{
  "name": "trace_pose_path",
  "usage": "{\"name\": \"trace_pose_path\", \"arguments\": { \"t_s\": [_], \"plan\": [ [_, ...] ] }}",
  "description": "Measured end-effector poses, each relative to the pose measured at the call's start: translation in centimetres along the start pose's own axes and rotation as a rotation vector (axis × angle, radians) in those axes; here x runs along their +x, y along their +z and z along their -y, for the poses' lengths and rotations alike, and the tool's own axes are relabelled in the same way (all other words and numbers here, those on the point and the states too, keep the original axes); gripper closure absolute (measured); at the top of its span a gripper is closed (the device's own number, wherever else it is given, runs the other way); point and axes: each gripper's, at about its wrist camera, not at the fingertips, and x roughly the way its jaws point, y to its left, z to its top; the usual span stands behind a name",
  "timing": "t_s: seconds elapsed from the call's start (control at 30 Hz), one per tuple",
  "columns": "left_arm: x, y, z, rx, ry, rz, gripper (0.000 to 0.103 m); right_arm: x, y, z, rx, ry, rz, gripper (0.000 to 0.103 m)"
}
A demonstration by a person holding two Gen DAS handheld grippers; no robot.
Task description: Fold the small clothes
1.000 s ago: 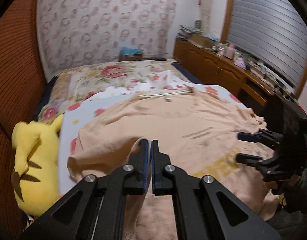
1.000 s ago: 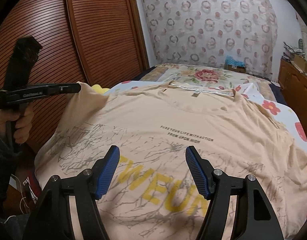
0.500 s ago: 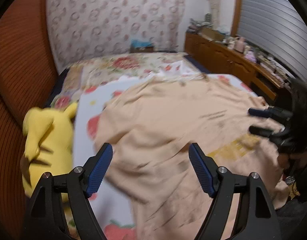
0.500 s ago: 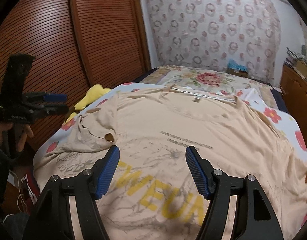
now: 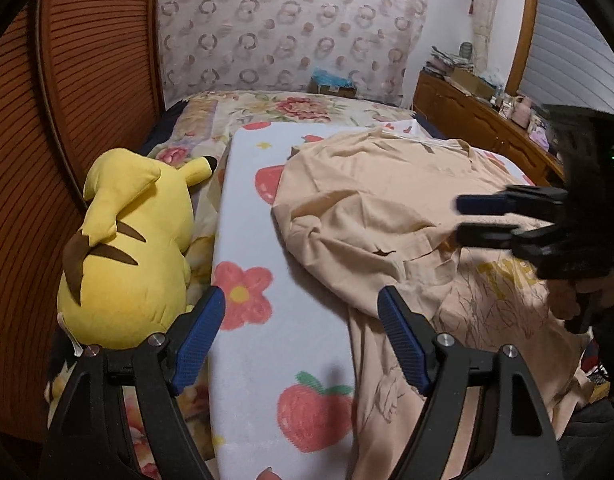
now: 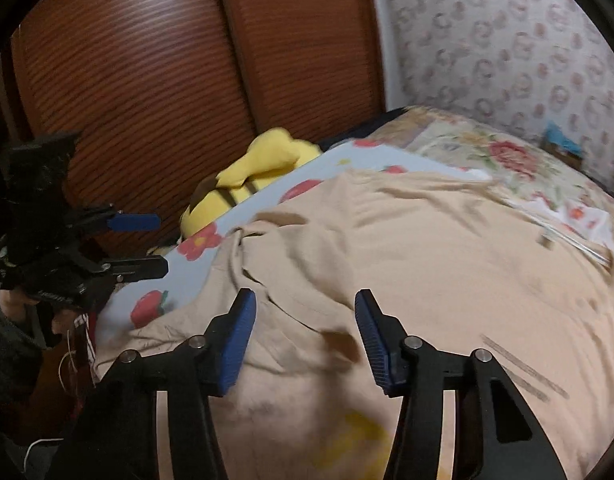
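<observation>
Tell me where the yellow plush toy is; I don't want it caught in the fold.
The yellow plush toy lies at the left edge of the bed, against the wooden slatted doors, apart from the beige T-shirt.

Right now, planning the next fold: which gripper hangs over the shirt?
The right gripper, open above the beige shirt; the left gripper hangs over the printed sheet.
</observation>
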Motion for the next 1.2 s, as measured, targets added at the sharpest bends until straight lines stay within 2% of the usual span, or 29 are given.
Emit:
{"name": "trace_pose_path", "arguments": {
  "t_s": [0.1,0.2,0.3,0.37,0.5,0.53,0.63,0.8,0.97,1.07,1.2],
  "plan": [
    [0.0,-0.2,-0.2,-0.003,0.005,0.002,0.024,3.2,0.7,-0.6,-0.031,0.028,-0.053,0.05],
    [-0.2,-0.4,-0.4,-0.012,0.0,0.008,0.024,5.9,2.1,-0.9,-0.062,0.057,-0.104,0.057],
    [-0.3,-0.4,-0.6,-0.022,-0.001,0.012,0.024,8.0,2.6,-1.3,-0.098,0.042,-0.133,0.064],
    [-0.3,-0.5,-0.8,-0.024,0.002,0.013,0.024,9.1,3.3,-1.5,-0.112,0.025,-0.146,0.066],
    [-0.2,-0.8,-0.8,-0.025,0.003,0.006,0.024,11.0,4.6,-2.4,-0.131,-0.016,-0.157,0.079],
    [-0.1,-0.8,-0.8,-0.024,0.004,0.004,0.024,11.0,4.7,-2.5,-0.131,-0.015,-0.158,0.085],
    [-0.1,-0.8,-0.7,-0.023,0.002,0.008,0.024,10.1,4.4,-2.6,-0.127,-0.017,-0.139,0.093],
    [0.4,-1.1,-0.7,-0.024,-0.003,0.0,0.024,6.5,4.0,-1.7,-0.056,0.02,-0.061,0.099],
    [0.6,-1.0,-0.4,-0.02,-0.011,0.0,0.024,6.3,3.7,-1.0,-0.046,-0.012,-0.055,0.1],
    [0.5,-0.8,-0.1,-0.011,-0.011,0.003,0.024,5.1,3.8,-0.1,-0.034,-0.039,-0.019,0.1],
    [0.4,-0.7,0.4,-0.002,-0.019,0.009,0.024,2.7,3.8,2.2,0.005,-0.113,0.025,0.1]
  ]
}}
